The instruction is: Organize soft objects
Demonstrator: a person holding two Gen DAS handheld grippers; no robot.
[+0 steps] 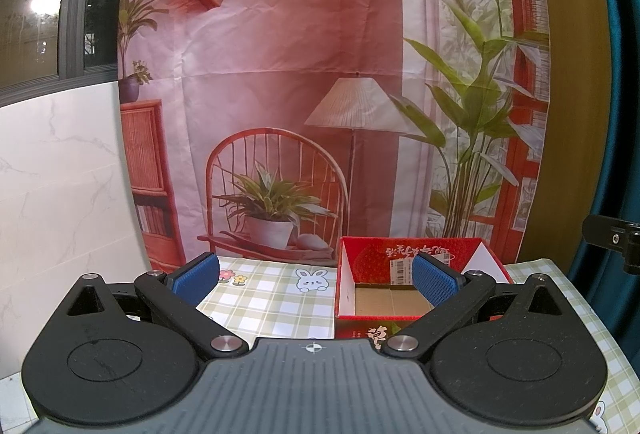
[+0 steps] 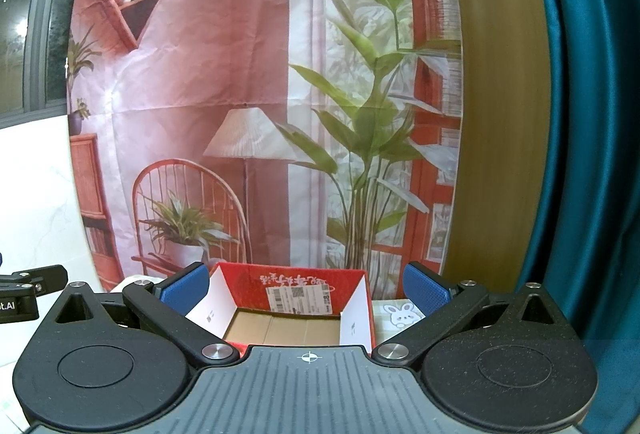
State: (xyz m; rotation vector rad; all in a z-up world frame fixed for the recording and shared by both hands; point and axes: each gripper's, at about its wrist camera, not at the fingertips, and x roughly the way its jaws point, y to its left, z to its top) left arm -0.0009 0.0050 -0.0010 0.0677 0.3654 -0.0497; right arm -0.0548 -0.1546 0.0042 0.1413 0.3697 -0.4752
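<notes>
- The red box (image 2: 296, 310) stands open on the checked tablecloth (image 1: 276, 298), flaps up, its brown cardboard floor bare; a white shipping label (image 2: 299, 299) sticks to the inner far wall.
- No soft thing shows in either view, so I cannot tell where any lie.
- My right gripper (image 2: 306, 288) hangs just in front of the box with its blue pads (image 2: 186, 288) spread wide, nothing between them.
- My left gripper (image 1: 316, 274) is also spread wide and empty, the box just beside its right pad and a bunny print (image 1: 310, 280) on the cloth between the pads.
- Behind the table hangs a printed backdrop (image 1: 280, 74) of a room, with a teal curtain (image 2: 592, 114) to the right.
</notes>
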